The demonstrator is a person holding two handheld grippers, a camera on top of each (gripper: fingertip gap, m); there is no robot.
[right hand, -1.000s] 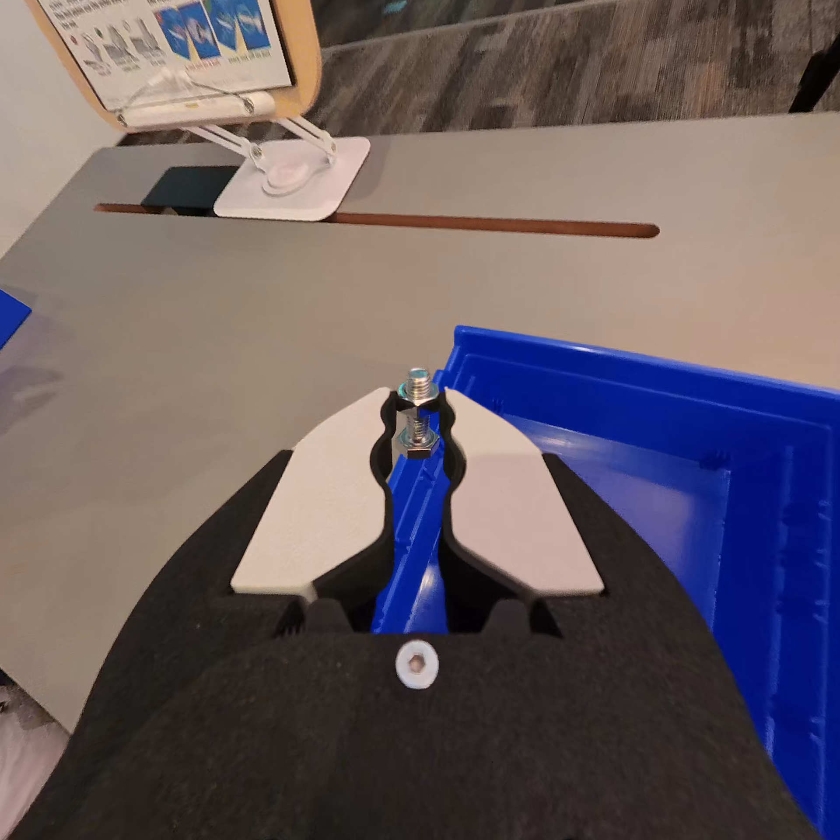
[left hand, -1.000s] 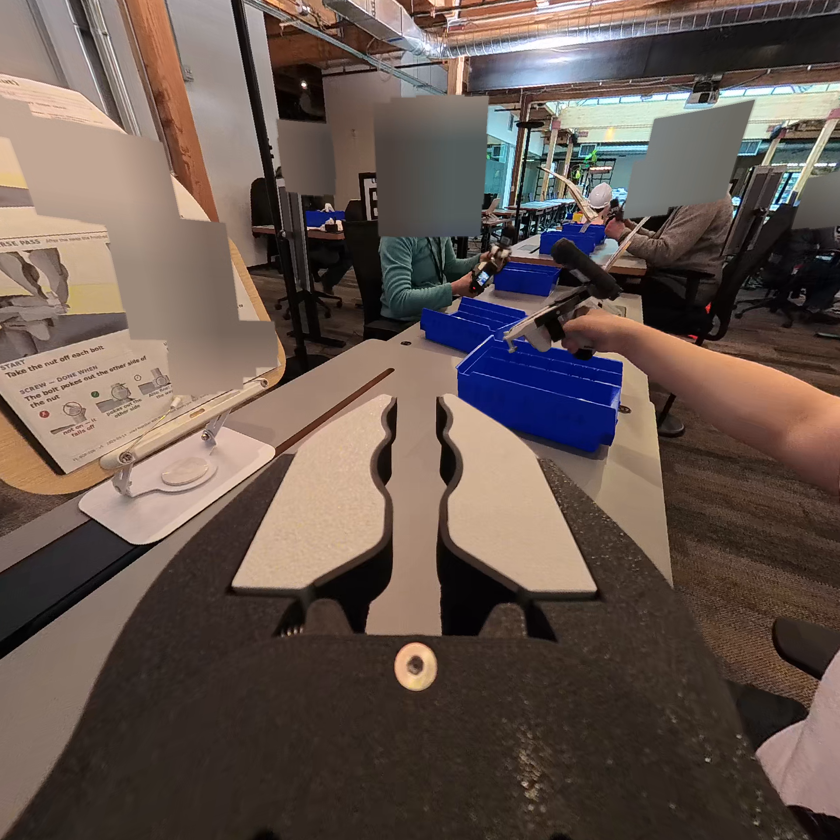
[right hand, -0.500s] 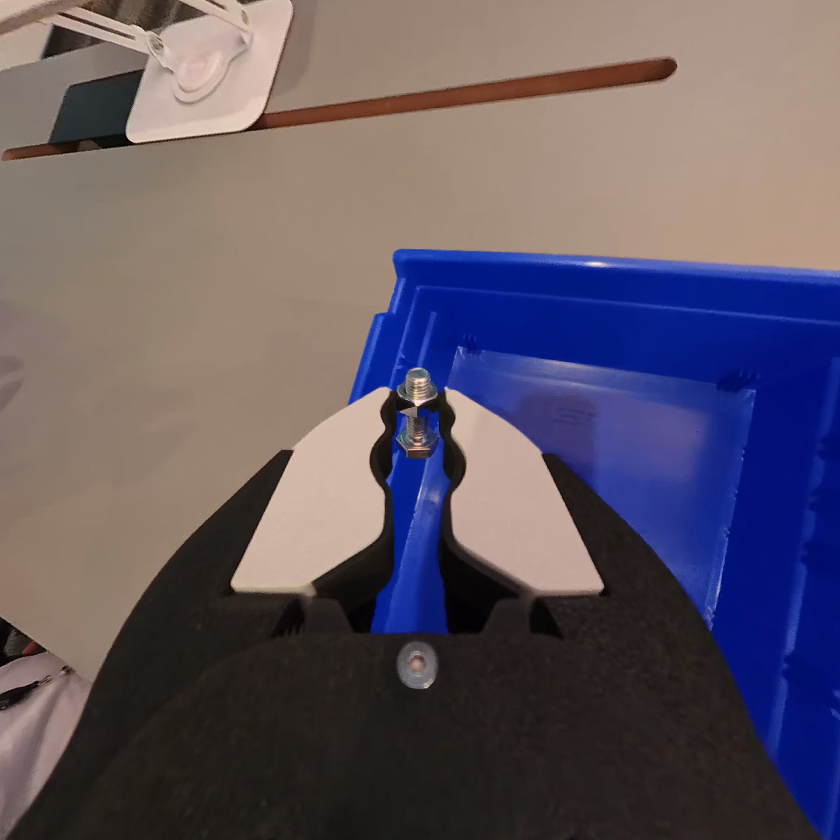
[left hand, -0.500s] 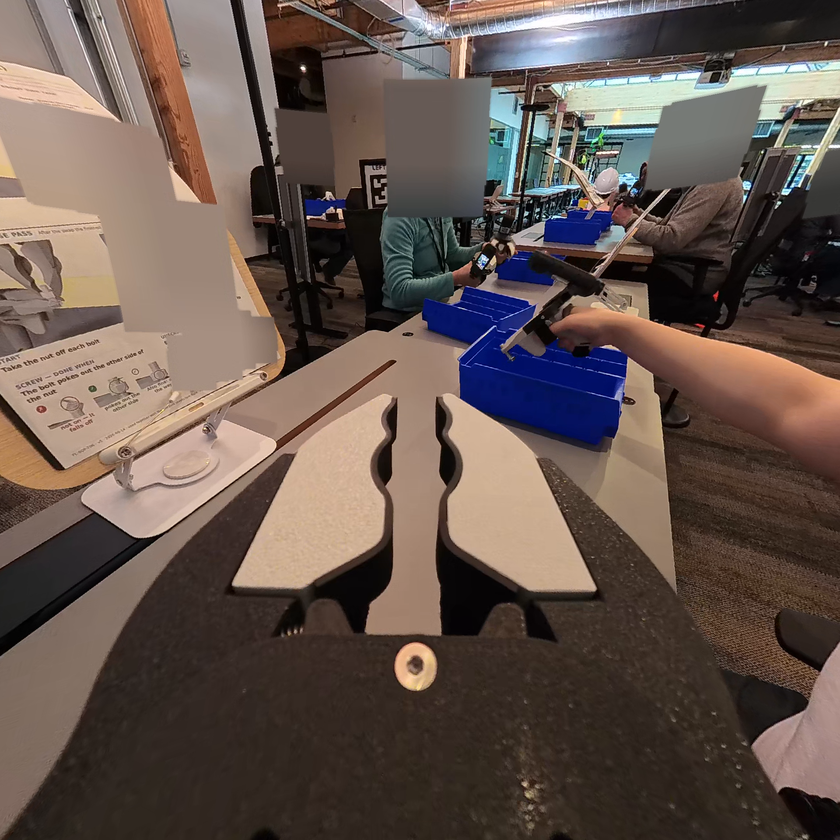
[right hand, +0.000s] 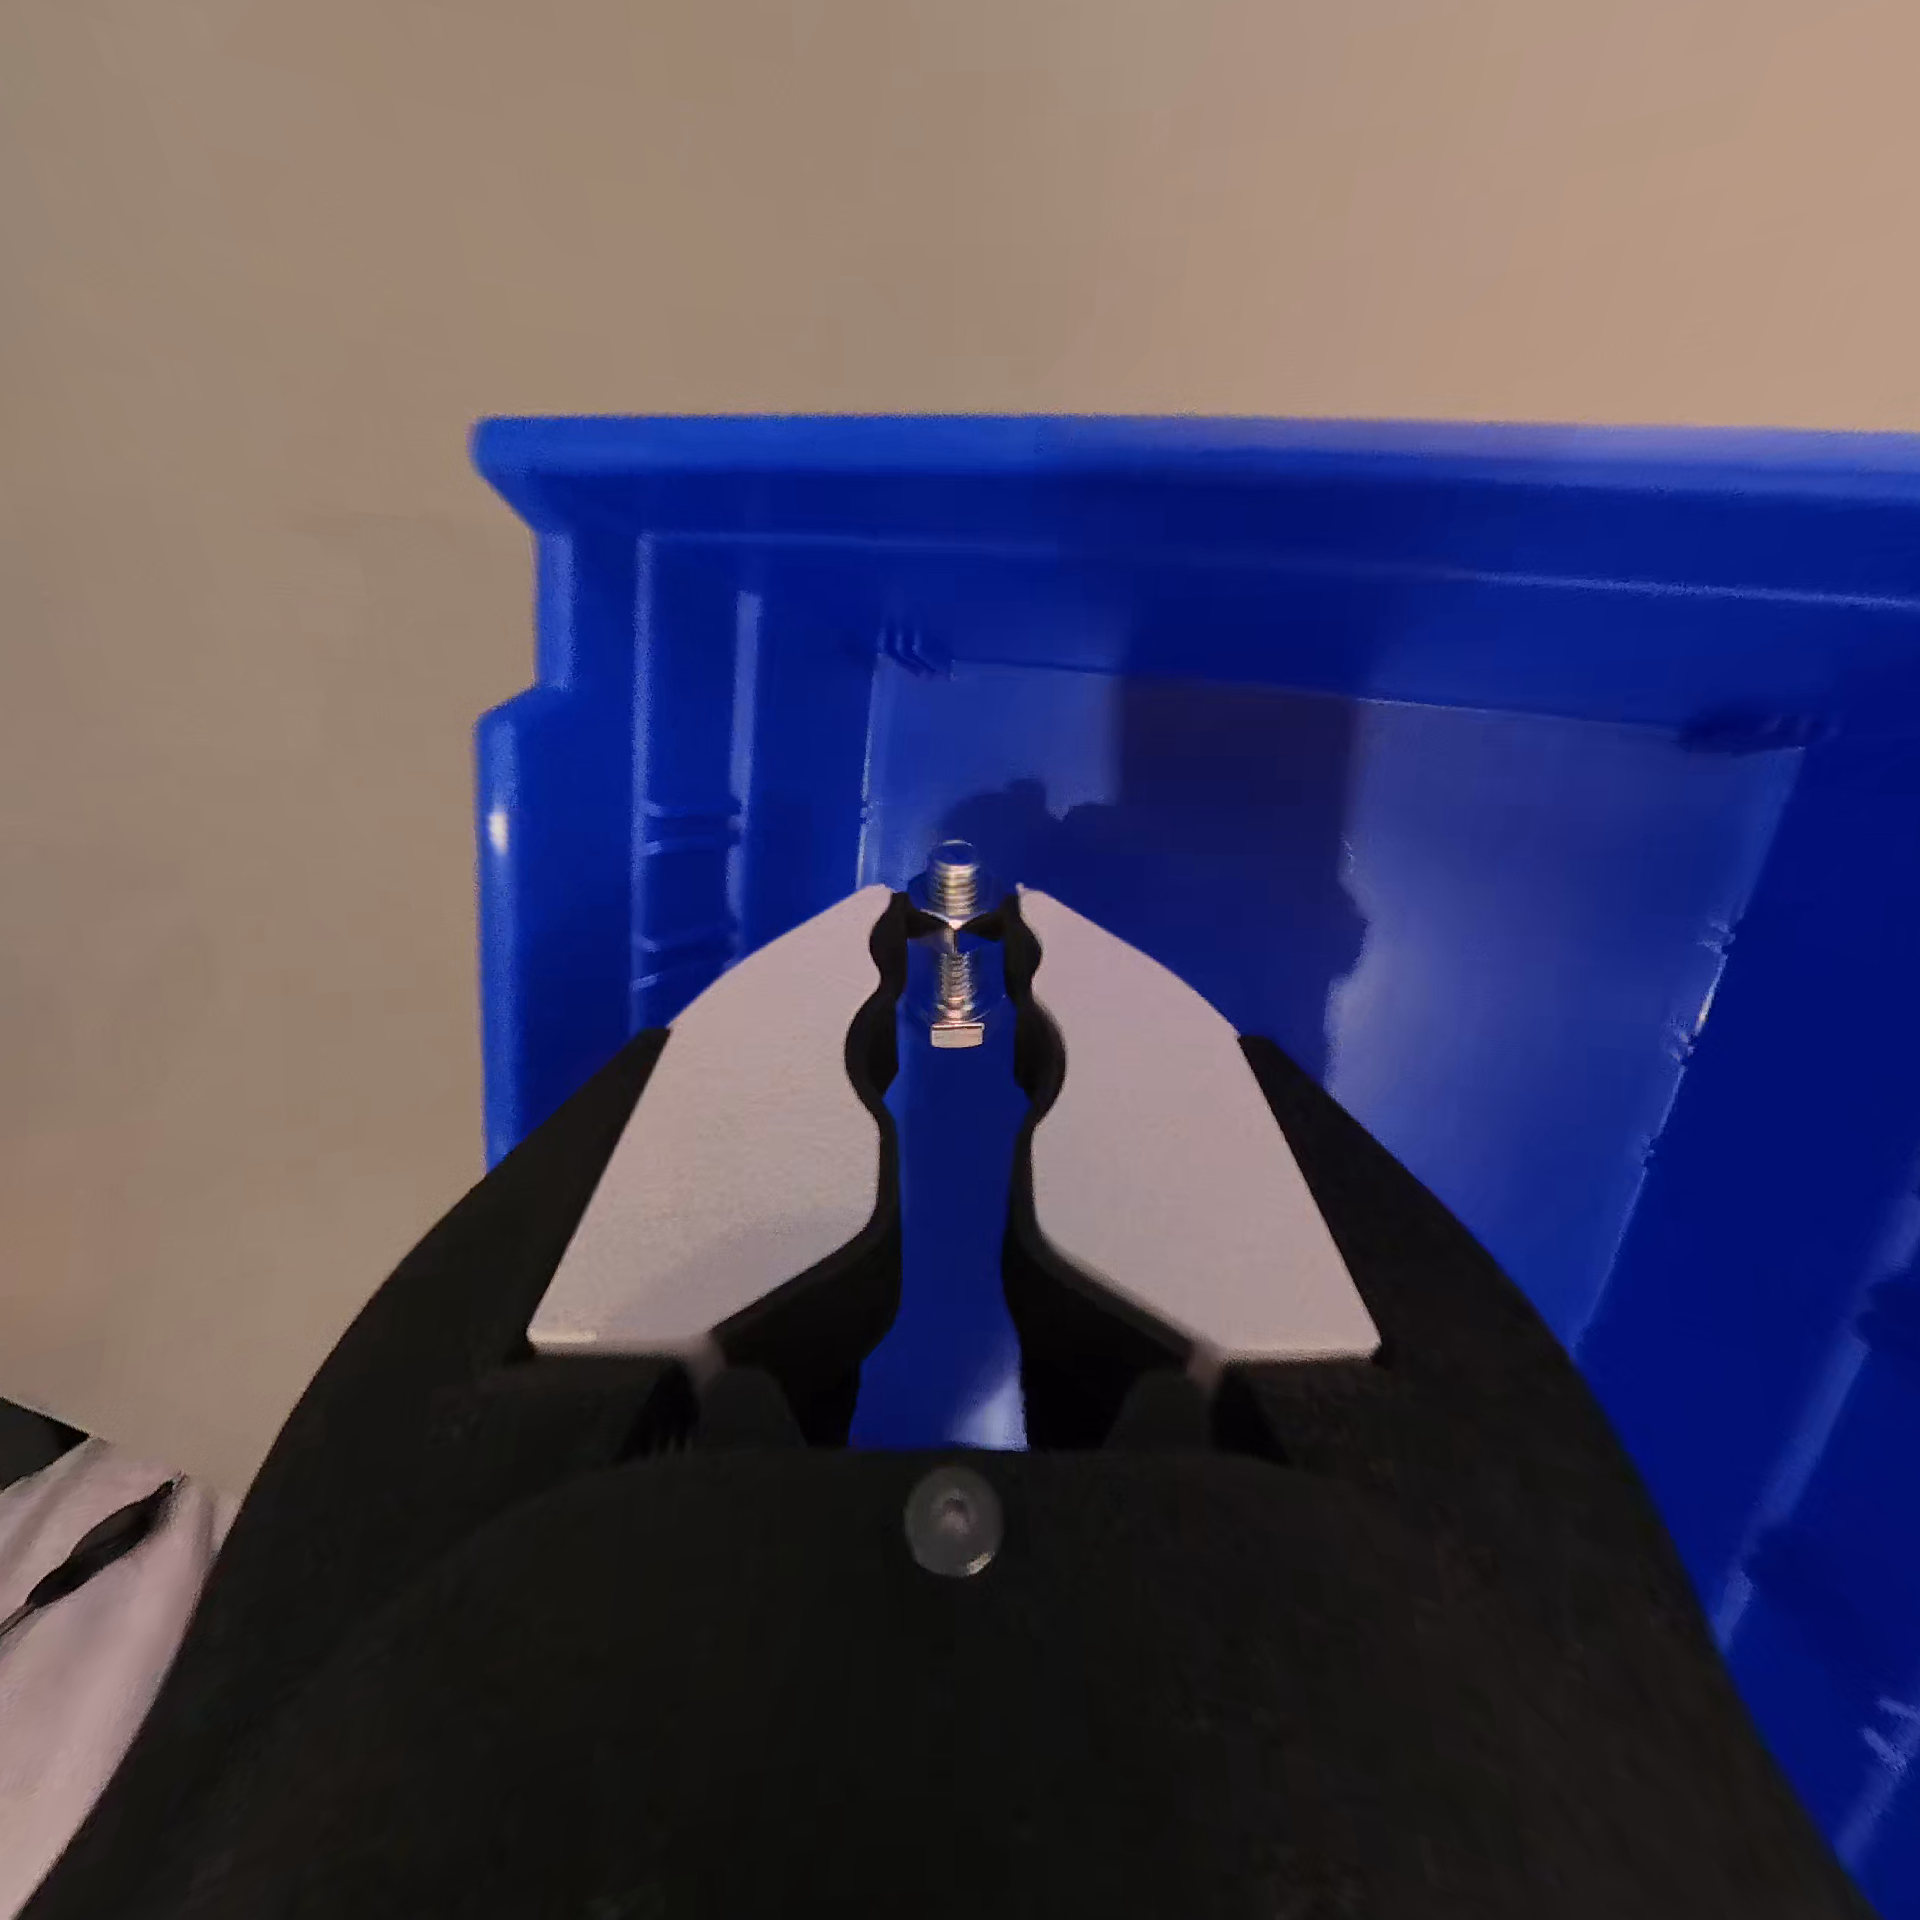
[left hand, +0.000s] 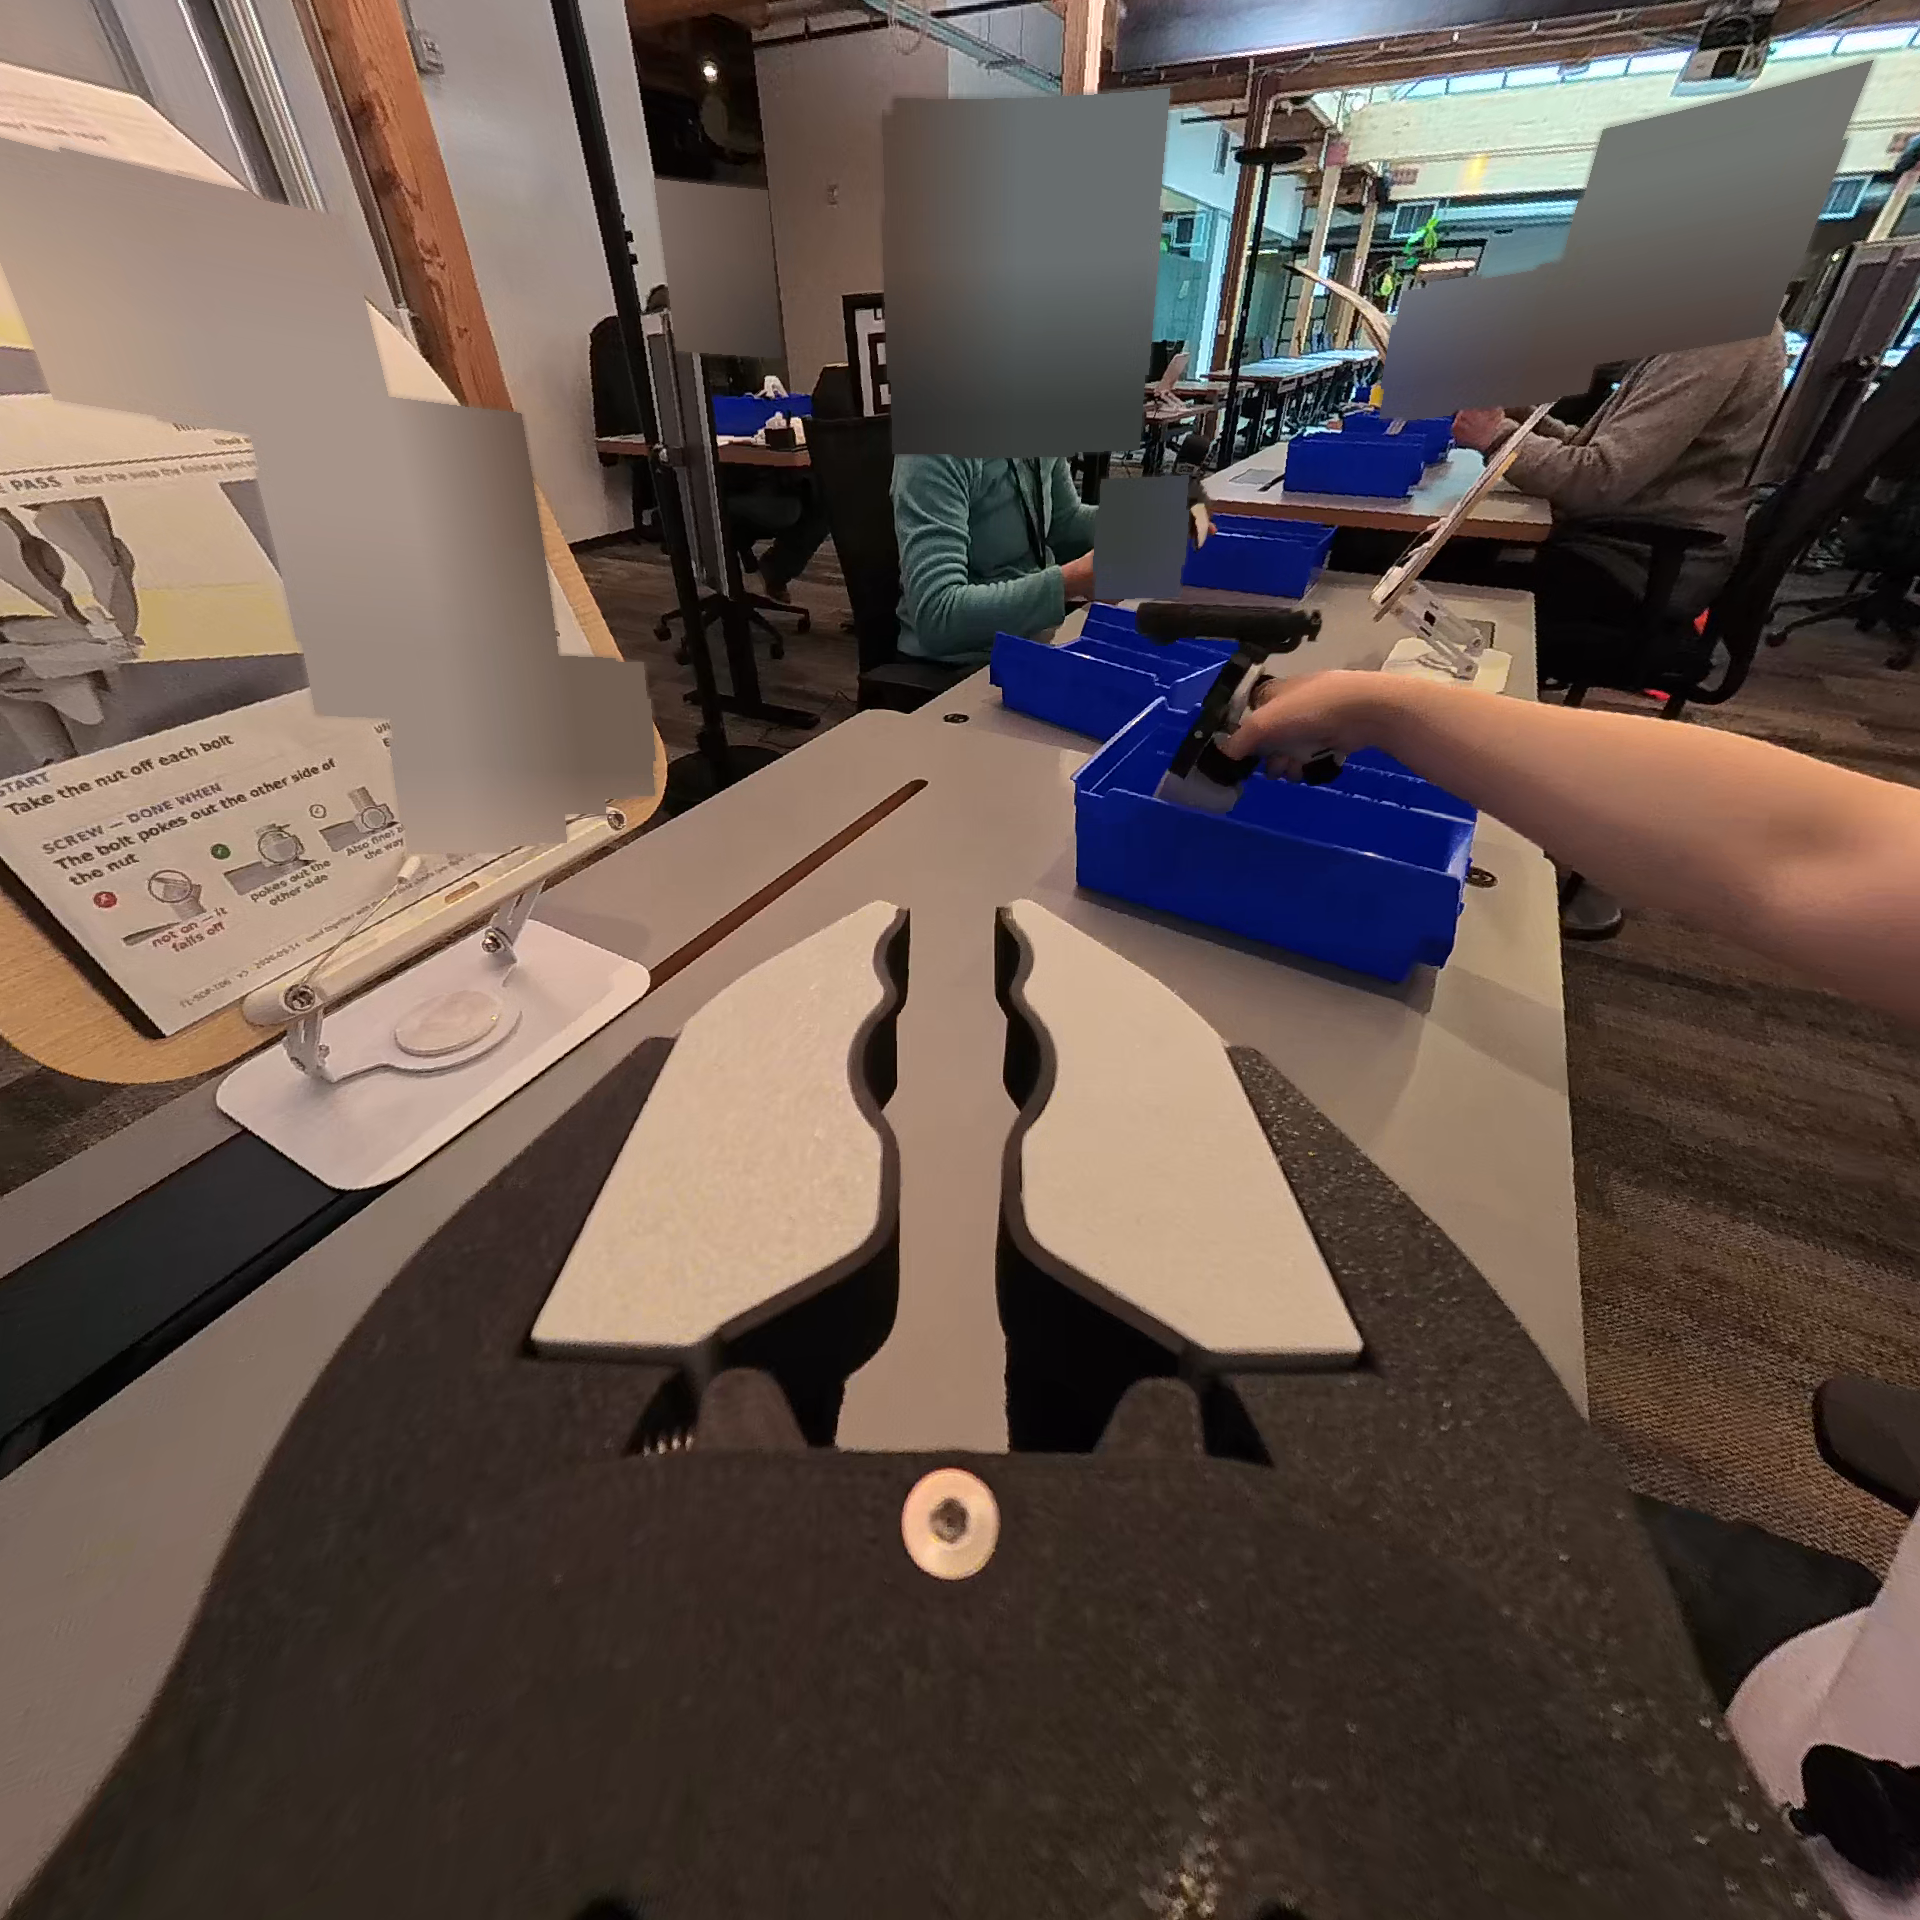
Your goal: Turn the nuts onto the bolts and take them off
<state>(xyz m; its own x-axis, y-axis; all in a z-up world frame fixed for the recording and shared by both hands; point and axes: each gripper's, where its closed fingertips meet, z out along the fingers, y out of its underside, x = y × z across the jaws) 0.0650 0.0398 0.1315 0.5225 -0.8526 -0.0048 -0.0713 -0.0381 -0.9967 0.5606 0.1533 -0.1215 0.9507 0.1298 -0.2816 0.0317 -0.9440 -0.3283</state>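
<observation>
Right gripper (right hand: 951,914) clamped on a bolt (right hand: 954,961) with a nut (right hand: 951,912) threaded near its tip, held at the fingertips over the floor of the blue bin (right hand: 1455,935); no loose parts visible in the bin section ahead. Left gripper (left hand: 951,935) slightly parted, holding nothing, over the grey table (left hand: 1403,1091). Blue bin ahead-right of it, right gripper dipped inside. Instruction board on stand (left hand: 416,1049) ahead-left.

Bright indoor light, fisheye edges, right view seemingly motion-blurred
</observation>
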